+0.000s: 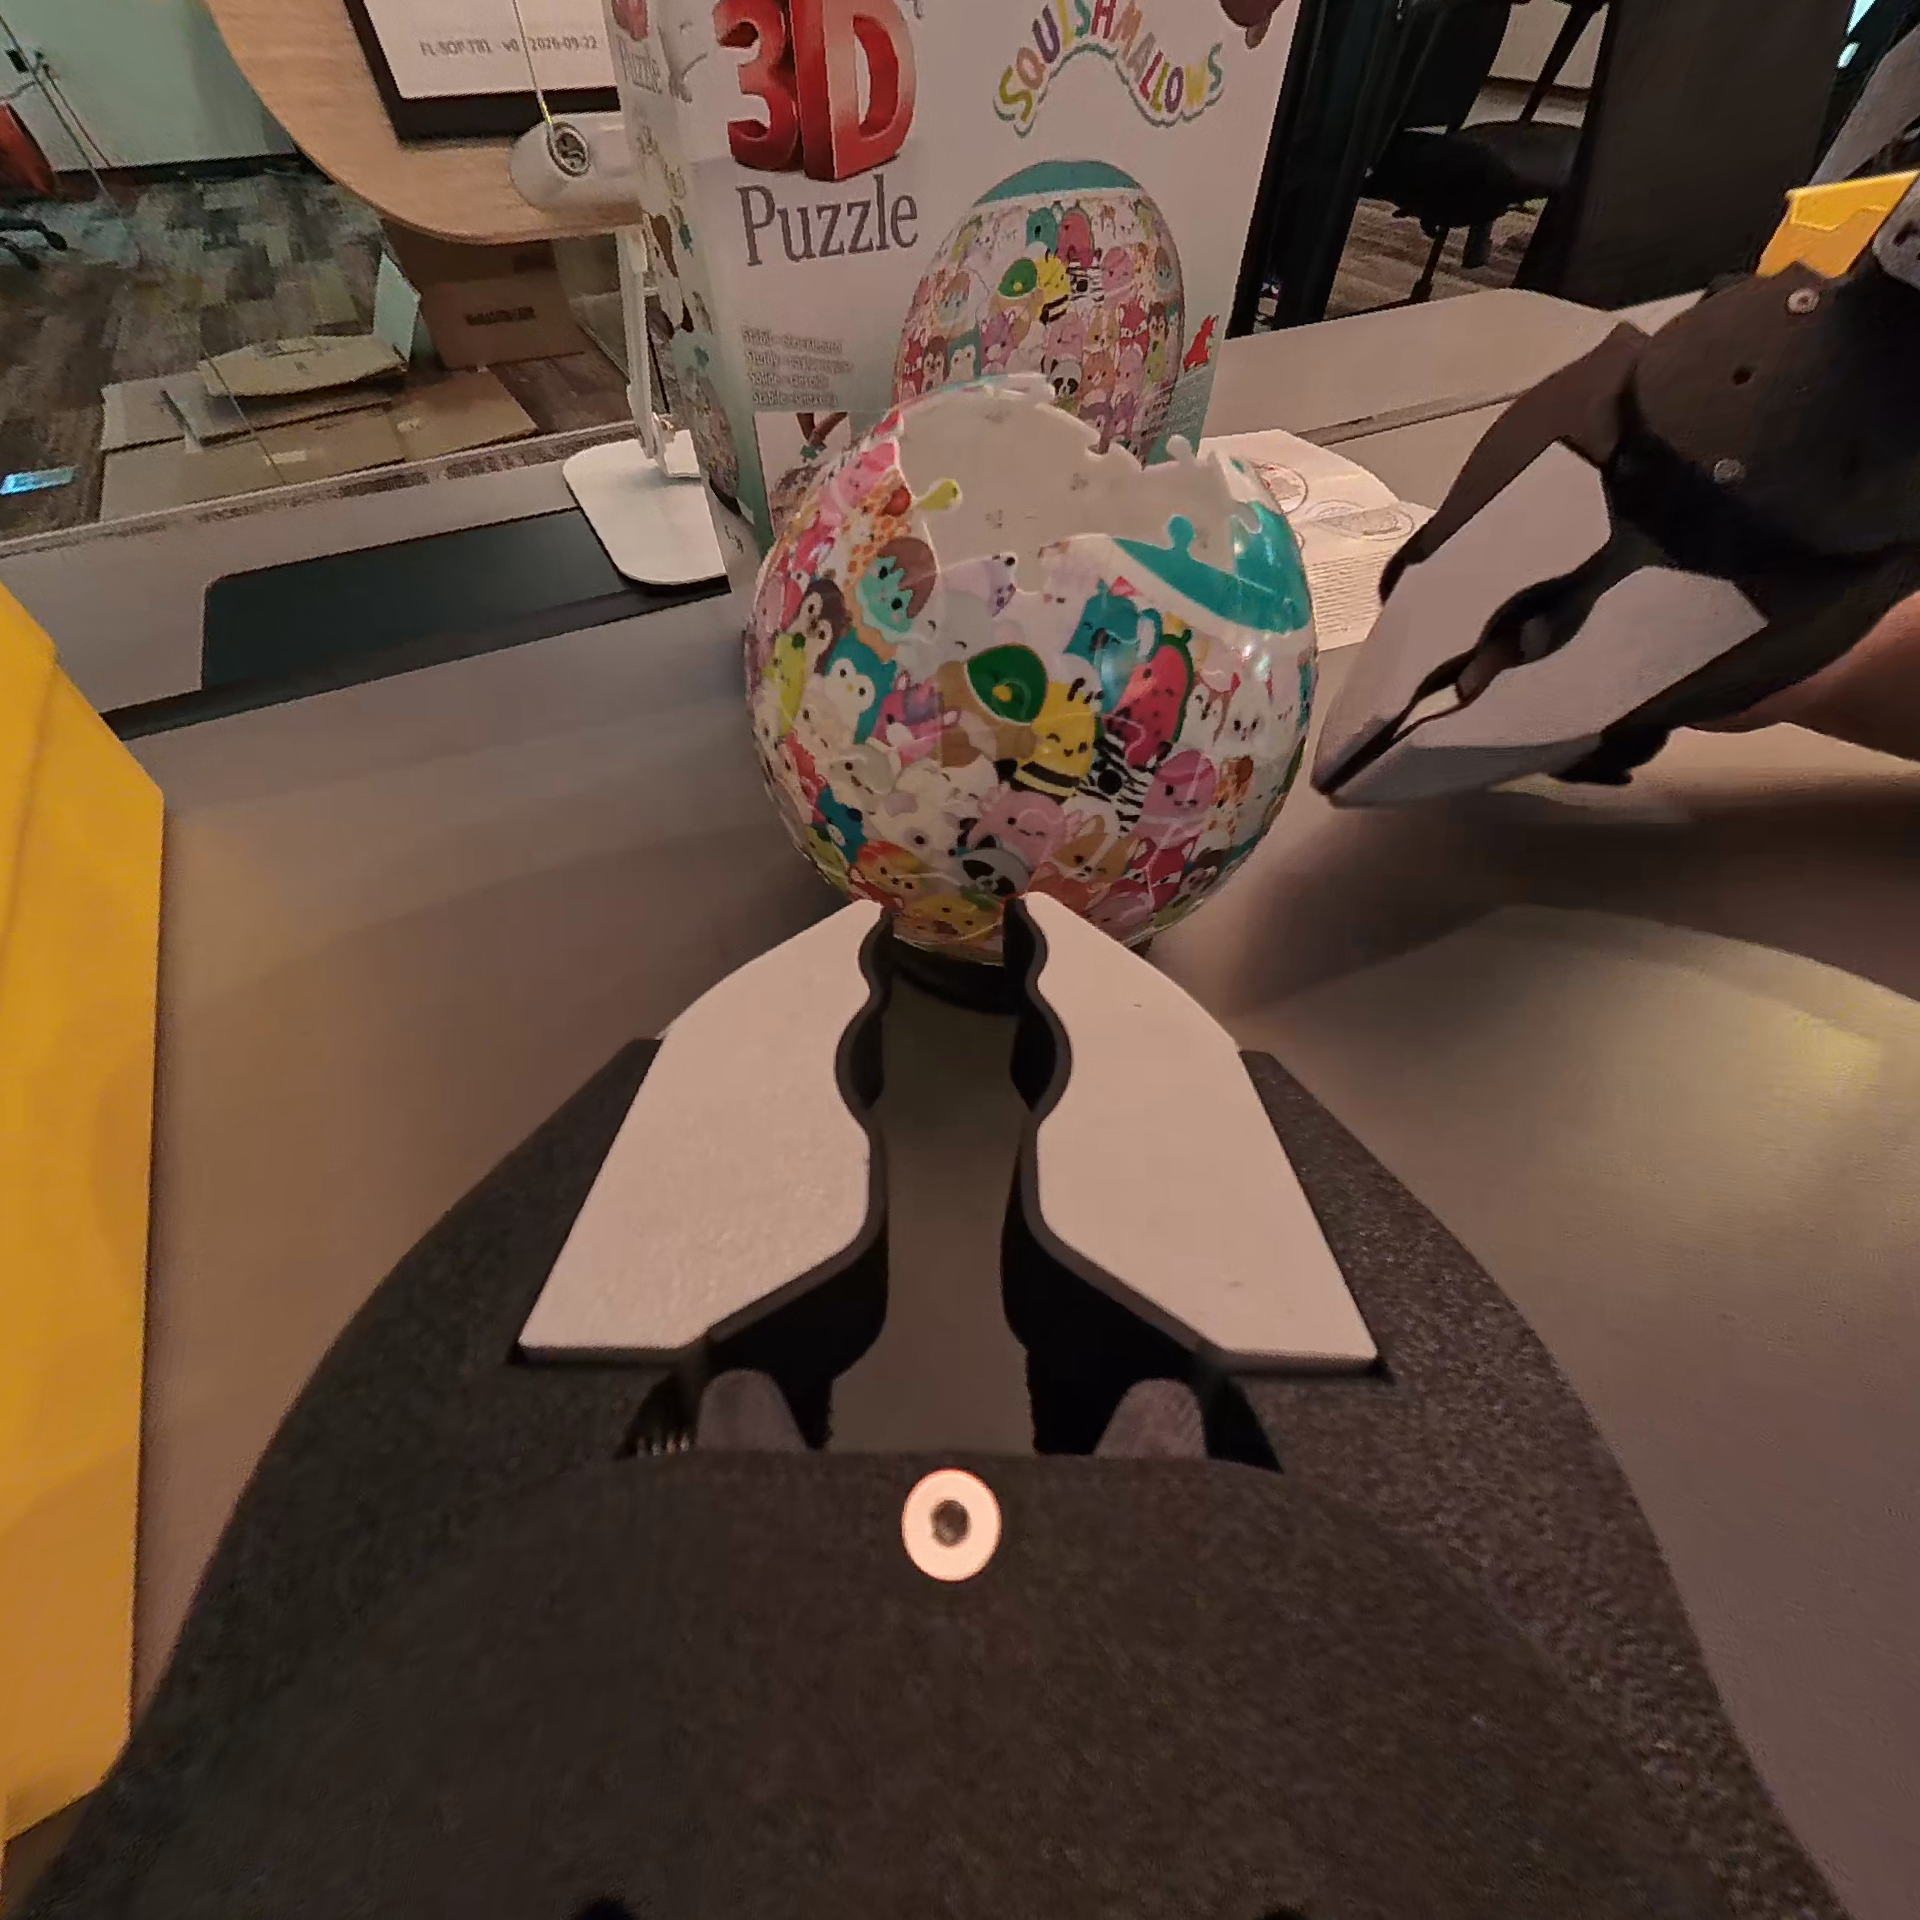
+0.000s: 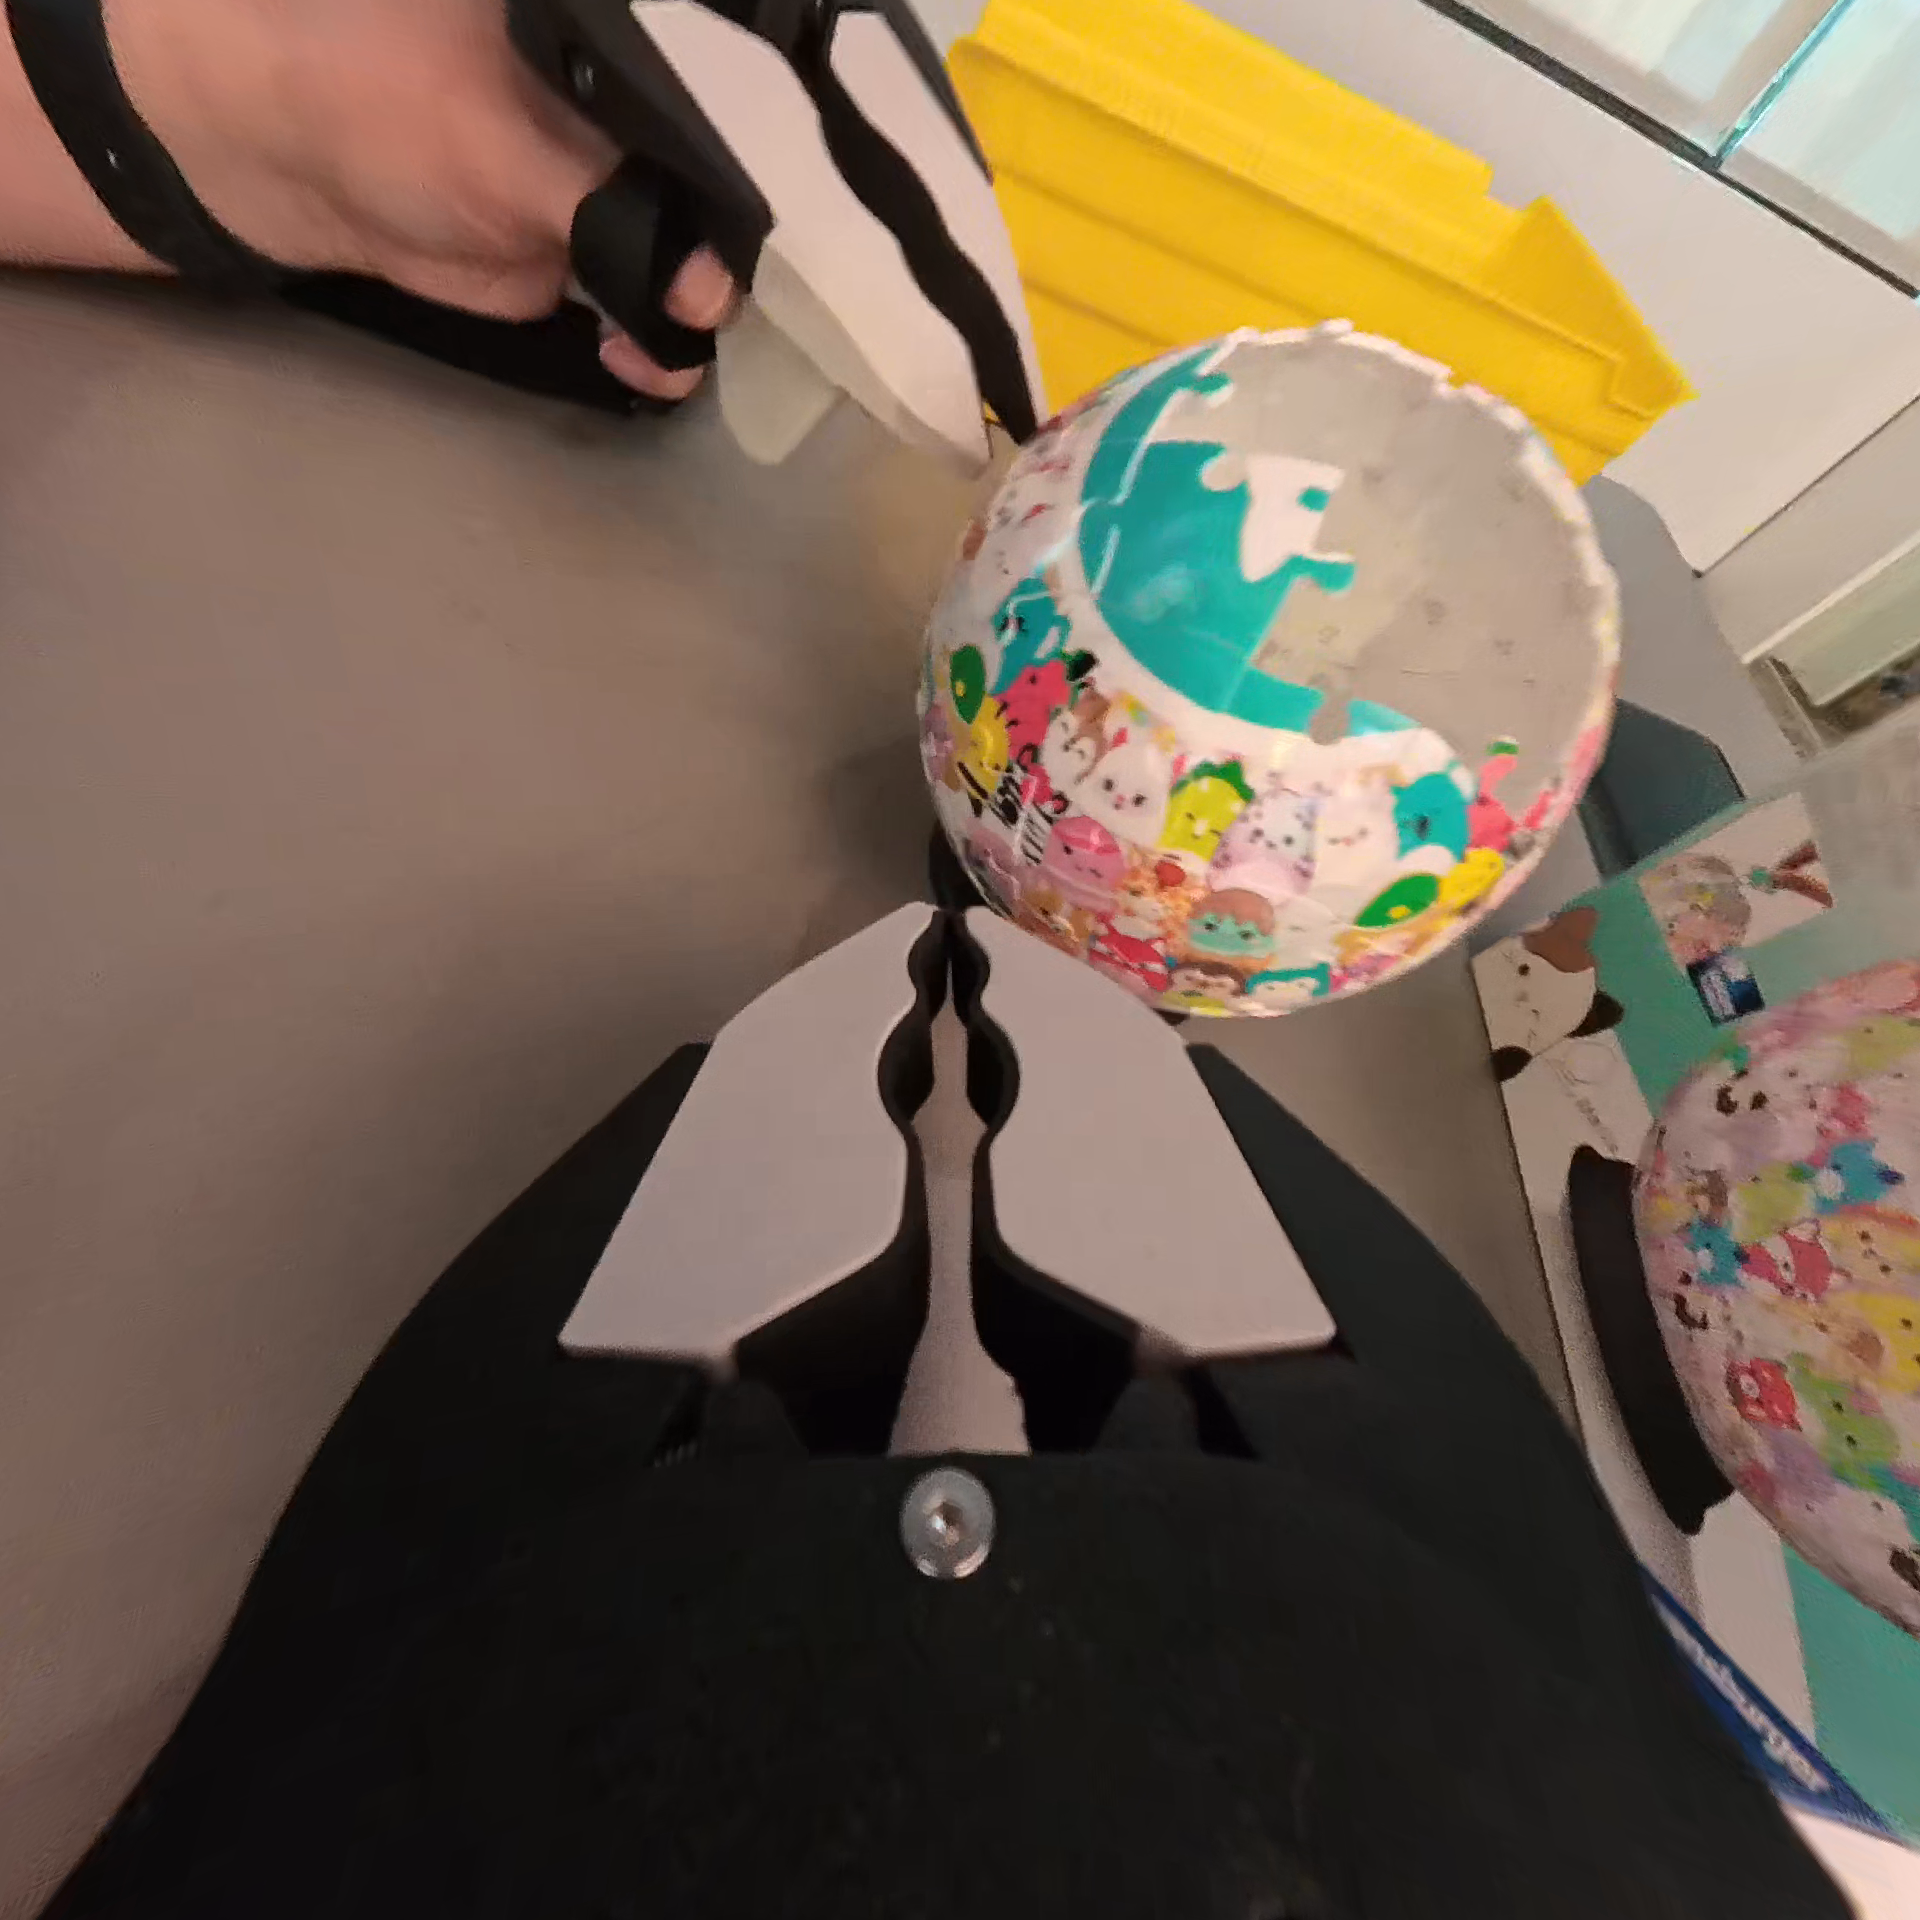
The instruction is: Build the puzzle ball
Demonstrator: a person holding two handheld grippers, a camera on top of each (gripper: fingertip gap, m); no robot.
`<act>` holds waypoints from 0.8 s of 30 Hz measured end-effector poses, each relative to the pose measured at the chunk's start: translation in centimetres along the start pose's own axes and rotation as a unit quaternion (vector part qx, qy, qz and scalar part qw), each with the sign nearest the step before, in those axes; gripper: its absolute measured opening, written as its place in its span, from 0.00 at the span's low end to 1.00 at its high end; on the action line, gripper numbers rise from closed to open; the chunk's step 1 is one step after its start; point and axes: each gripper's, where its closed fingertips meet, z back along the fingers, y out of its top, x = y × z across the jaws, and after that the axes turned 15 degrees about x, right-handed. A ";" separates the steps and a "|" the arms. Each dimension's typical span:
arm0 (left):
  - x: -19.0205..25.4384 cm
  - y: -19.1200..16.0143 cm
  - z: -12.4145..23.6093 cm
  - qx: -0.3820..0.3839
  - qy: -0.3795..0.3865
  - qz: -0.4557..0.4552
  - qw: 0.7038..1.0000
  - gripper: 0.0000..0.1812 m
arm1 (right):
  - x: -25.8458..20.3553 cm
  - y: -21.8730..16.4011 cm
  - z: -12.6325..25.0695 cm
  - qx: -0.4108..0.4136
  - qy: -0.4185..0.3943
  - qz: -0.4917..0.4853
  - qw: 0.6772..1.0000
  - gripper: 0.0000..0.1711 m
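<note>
The puzzle ball (image 1: 1029, 686), covered in colourful cartoon animals, sits on a black stand (image 1: 951, 977) on the grey table. Its top is open, with a jagged white rim and some teal pieces. In the right wrist view the ball (image 2: 1247, 727) shows its hollow white inside. My left gripper (image 1: 945, 912) is open, with its tips at the ball's lower near side and nothing pressed between the pads. It also shows in the right wrist view (image 2: 1003, 431), with its tips at the ball's side. My right gripper (image 2: 948, 920) is shut, just left of the ball's base. It also shows in the left wrist view (image 1: 1351, 774), right of the ball.
The puzzle box (image 1: 935, 260) stands behind the ball and shows at the right in the right wrist view (image 2: 1714, 1143). A yellow bin (image 1: 62, 1039) is at the left and also shows in the right wrist view (image 2: 1299, 208). A paper sheet (image 1: 1340, 520) lies by the box. A hand (image 2: 364, 177) holds the left gripper. The gap from one gripper's tips to the other's is roughly 11 centimetres.
</note>
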 end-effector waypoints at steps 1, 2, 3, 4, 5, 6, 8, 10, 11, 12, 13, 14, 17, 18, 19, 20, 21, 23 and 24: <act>0.0 -0.1 0.0 -0.002 0.000 -0.001 1.000 0.11 | -0.3 0.0 -0.3 -0.001 0.004 0.005 1.000 0.00; 0.1 -0.2 -0.1 -0.004 -0.001 -0.002 1.000 0.11 | -0.3 -0.1 -0.6 0.001 0.001 0.008 1.000 0.00; 0.1 -0.3 -0.1 -0.008 -0.002 -0.003 1.000 0.11 | -0.4 -0.1 -0.8 0.002 0.001 0.009 1.000 0.00; 0.2 -0.4 -0.1 -0.011 -0.003 -0.003 1.000 0.11 | -0.6 0.1 -0.9 0.007 0.003 0.009 1.000 0.00; 0.2 -0.5 -0.2 -0.013 -0.004 -0.005 1.000 0.11 | -0.4 0.3 -1.0 0.015 -0.005 0.012 1.000 0.00; 0.3 -0.5 -0.2 -0.014 -0.005 -0.007 1.000 0.11 | -0.2 0.7 -1.1 0.026 -0.016 0.013 0.999 0.00; 0.3 -0.7 -0.2 -0.019 -0.004 -0.015 1.000 0.11 | 0.0 1.1 -1.1 0.031 -0.021 0.004 0.999 0.00; 0.3 -0.8 -0.2 -0.023 -0.002 -0.021 1.000 0.11 | 0.7 0.7 -0.6 0.019 -0.045 0.011 0.999 0.00; 0.3 -0.8 -0.2 -0.023 -0.001 -0.021 1.000 0.11 | 0.9 0.5 -0.4 0.016 -0.048 0.012 0.999 0.00; 0.3 -0.8 -0.2 -0.022 -0.002 -0.019 1.000 0.10 | 0.7 0.4 -0.2 0.014 -0.043 0.010 0.999 0.00; 0.4 -0.7 -0.2 -0.021 -0.003 -0.017 1.000 0.10 | 0.3 0.1 -0.1 0.010 -0.029 0.005 1.000 0.00; 0.3 -0.7 -0.2 -0.020 -0.002 -0.015 1.000 0.10 | 0.0 -0.2 -0.1 0.000 -0.020 0.001 1.000 0.00; 0.3 -0.6 -0.1 -0.018 -0.001 -0.013 1.000 0.10 | 0.1 -0.7 -0.1 -0.007 -0.024 -0.003 1.000 0.00; 0.3 -0.6 -0.1 -0.017 -0.001 -0.012 1.000 0.10 | 0.1 -0.5 -0.2 0.002 -0.025 -0.008 1.000 0.00; 0.3 -0.6 -0.1 -0.017 -0.001 -0.011 1.000 0.10 | 0.2 -0.3 -0.4 0.008 -0.026 -0.013 1.000 0.00; 0.2 -0.6 -0.2 -0.018 -0.001 -0.011 1.000 0.10 | 0.3 -0.4 -0.5 0.007 -0.028 -0.014 0.999 0.00; 0.2 -0.7 -0.2 -0.020 -0.001 -0.010 1.000 0.10 | 0.4 -0.8 -0.5 0.000 -0.030 -0.012 0.999 0.00; 0.2 -0.9 -0.2 -0.025 -0.001 -0.011 1.000 0.10 | 0.8 -1.2 -0.5 -0.008 -0.042 -0.006 0.999 0.00; 0.2 -0.9 -0.2 -0.026 -0.001 -0.012 1.000 0.10 | 0.9 -1.0 -0.4 -0.003 -0.045 -0.004 0.999 0.00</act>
